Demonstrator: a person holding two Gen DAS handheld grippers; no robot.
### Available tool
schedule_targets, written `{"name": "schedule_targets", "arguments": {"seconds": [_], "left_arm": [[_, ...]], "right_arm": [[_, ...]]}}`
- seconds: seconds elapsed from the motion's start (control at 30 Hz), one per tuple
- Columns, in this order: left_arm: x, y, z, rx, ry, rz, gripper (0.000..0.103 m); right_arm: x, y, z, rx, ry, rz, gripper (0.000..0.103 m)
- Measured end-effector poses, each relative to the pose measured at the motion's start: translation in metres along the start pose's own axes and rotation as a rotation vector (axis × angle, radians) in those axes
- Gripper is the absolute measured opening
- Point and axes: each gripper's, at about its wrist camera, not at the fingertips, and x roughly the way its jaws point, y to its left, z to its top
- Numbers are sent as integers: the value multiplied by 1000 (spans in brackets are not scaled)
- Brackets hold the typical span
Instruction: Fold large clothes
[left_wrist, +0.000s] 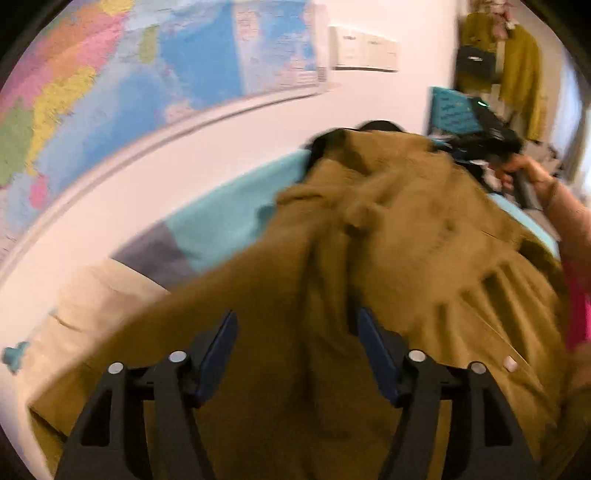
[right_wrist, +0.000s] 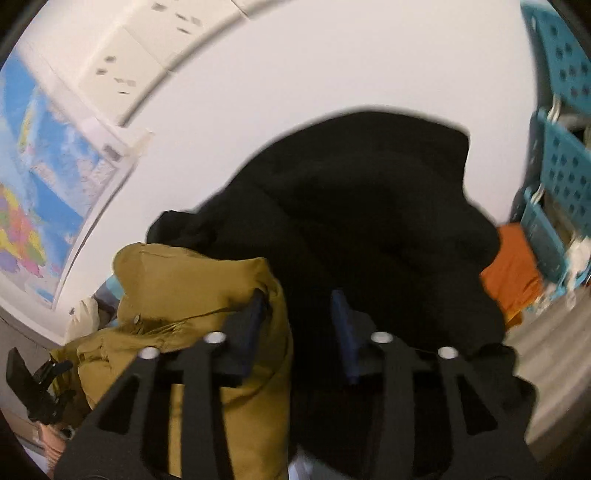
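Over the mustard coat (left_wrist: 388, 240) I hover both grippers, jaws apart, nothing held; spreading step, next regrasp its edges.

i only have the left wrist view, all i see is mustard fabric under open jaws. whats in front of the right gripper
Observer: A black garment is heaped ahead of the right gripper, beside the mustard coat.
Operator: is it gripping anything
Observer: No, its jaws stand apart; the coat's edge only lies against one finger.
Operator: anything else over there
Observer: An orange cloth lies past the black heap, by a teal perforated rack.
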Motion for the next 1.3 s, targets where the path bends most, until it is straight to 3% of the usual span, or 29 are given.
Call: {"name": "schedule_targets", "arguments": {"seconds": [0.03,0.1,0.23,0.3,0.37,0.43,0.47,0.5,0.53,0.57,0.6,0.7,0.77,0.83,0.87,0.9,0.97,1.03,1.1,1.17,1.2,1.27,1.3], "left_arm": [[-2,-8,-8,13,2,-20,74],[9,-25,-20,38,48,-22,76],[40,-32,-30,29,151,28,74],[53,-20,-31,-22,175,40,65],[52,-11,-28,-56,160,-10,32],[49,-6,-22,-77,145,-12,25],[46,-7,-19,-69,138,-9,24],[43,-8,-17,-61,130,-2,22],[40,-9,-14,-55,123,2,20],[35,-9,-10,-47,115,4,19],[31,-9,-6,-42,105,11,19],[14,-3,6,-34,73,27,20],[7,0,13,-21,61,2,30],[20,-3,20,-1,88,26,37],[29,-4,23,-1,108,45,42],[38,-3,24,-17,133,45,45],[58,6,24,-92,200,-22,61],[60,8,21,-114,188,-47,63],[58,10,17,-123,174,-59,66],[58,7,14,-121,162,-61,66],[59,7,14,-121,163,-63,66],[62,5,13,-119,164,-52,63],[63,3,13,-115,166,-45,60]], "right_arm": [[-14,12,-7,-57,-36,1,55],[-31,39,-20,-170,-57,45,73],[-54,90,-77,-419,20,133,81],[-57,109,-111,-537,70,142,87],[-57,121,-143,-660,104,100,89],[-44,131,-177,-815,147,-11,88],[-41,131,-184,-850,145,-55,77],[-36,130,-190,-883,120,-135,52],[-34,126,-187,-858,123,-154,38],[-40,114,-175,-753,121,-117,16],[-48,106,-167,-703,93,-103,8],[-90,72,-143,-580,-8,-119,8],[-105,46,-141,-518,-11,-122,14],[-94,36,-146,-499,50,-178,32],[-86,35,-152,-507,92,-214,50],[-76,35,-156,-515,144,-216,57],[-71,43,-161,-534,173,-212,57],[-88,54,-159,-539,138,-133,60],[-110,63,-150,-527,58,-34,74],[-126,78,-134,-519,-48,91,76],[-124,84,-128,-521,-61,115,75],[-102,104,-118,-571,-76,69,74],[-74,119,-112,-637,-55,-11,72]]}}
